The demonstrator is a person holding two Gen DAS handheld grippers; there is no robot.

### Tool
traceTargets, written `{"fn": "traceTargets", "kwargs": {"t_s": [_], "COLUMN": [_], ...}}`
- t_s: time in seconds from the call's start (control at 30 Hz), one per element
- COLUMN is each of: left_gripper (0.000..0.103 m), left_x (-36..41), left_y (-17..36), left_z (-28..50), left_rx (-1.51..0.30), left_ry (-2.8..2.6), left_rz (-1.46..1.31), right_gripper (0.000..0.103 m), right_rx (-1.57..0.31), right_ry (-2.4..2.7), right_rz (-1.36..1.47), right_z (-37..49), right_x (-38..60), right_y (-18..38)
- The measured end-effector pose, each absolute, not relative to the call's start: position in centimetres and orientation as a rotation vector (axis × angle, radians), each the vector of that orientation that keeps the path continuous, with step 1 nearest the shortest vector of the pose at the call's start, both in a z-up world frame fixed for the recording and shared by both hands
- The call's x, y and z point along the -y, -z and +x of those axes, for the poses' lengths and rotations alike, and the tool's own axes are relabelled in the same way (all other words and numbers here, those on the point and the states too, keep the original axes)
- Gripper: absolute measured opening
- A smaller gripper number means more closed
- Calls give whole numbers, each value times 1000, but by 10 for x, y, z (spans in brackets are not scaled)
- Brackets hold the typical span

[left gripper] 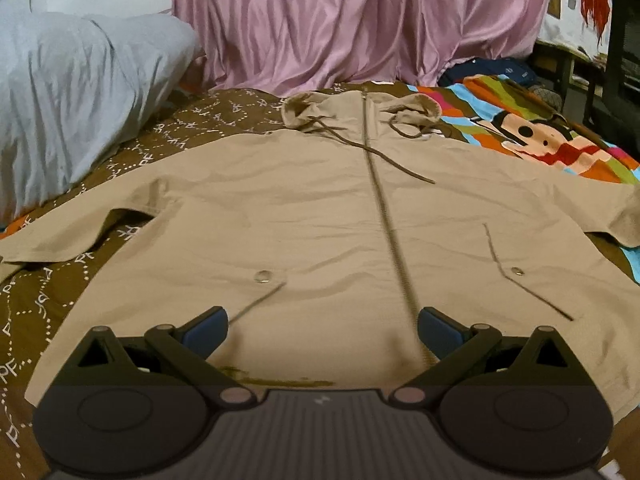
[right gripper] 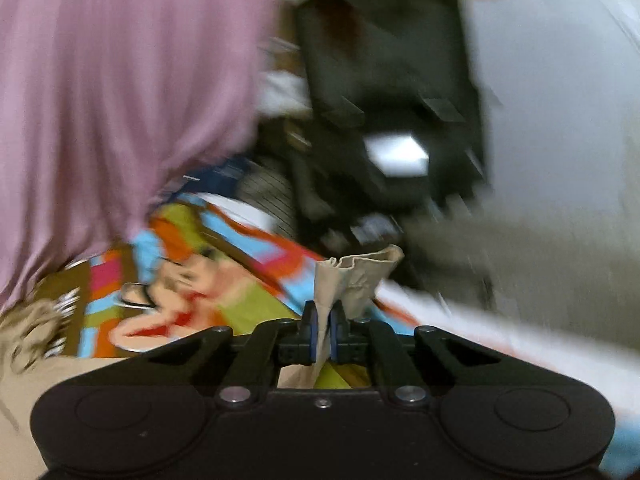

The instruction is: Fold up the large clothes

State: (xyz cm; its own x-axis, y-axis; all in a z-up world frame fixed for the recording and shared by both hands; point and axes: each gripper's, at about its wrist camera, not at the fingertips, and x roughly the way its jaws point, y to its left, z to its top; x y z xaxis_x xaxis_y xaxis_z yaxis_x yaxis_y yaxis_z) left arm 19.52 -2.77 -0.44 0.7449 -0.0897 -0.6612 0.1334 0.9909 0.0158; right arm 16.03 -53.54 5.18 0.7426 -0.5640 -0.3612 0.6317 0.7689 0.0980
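A large beige hooded jacket (left gripper: 320,216) lies flat and face up on the bed, zipped, hood at the far end and sleeves spread to both sides. My left gripper (left gripper: 322,326) is open and empty, hovering over the jacket's hem beside the zipper (left gripper: 384,208). My right gripper (right gripper: 324,328) is shut on a bunched piece of the jacket's beige fabric (right gripper: 356,276), which sticks up between the jaws, held above the colourful blanket. The right wrist view is blurred by motion.
A brown patterned bedsheet (left gripper: 48,304) lies under the jacket. A colourful cartoon blanket (left gripper: 532,136) is at the right, also in the right wrist view (right gripper: 192,280). A pink curtain (left gripper: 352,20) hangs behind, a grey pillow (left gripper: 72,96) lies at the left, and a black chair (right gripper: 384,80) stands beside the bed.
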Motion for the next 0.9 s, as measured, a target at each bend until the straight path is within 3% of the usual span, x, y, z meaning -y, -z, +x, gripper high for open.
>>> {"fn": "traceTargets", "kwargs": {"t_s": [0.3, 0.43, 0.6, 0.77, 0.83, 0.9], "left_gripper": [102, 102, 102, 102, 102, 102], "left_x": [-43, -65, -86, -91, -92, -91], "left_y": [1, -1, 8, 18, 22, 23], "left_z": [190, 194, 202, 216, 223, 234], "left_rx": [-672, -666, -693, -687, -666, -646], "left_ry": [114, 89, 47, -12, -34, -49], "left_rz": [-83, -165, -233, -204, -195, -195], "right_gripper": [5, 4, 6, 37, 61, 69], "right_rx": [-205, -211, -327, -466, -489, -492], "right_ry": [116, -140, -332, -424, -419, -370], "right_rz": [-117, -163, -152, -72, -54, -38], "right_z": [273, 321, 374, 384, 372, 355], "right_x": [328, 226, 139, 129, 153, 179], "right_y": [-147, -140, -89, -32, -16, -6]}}
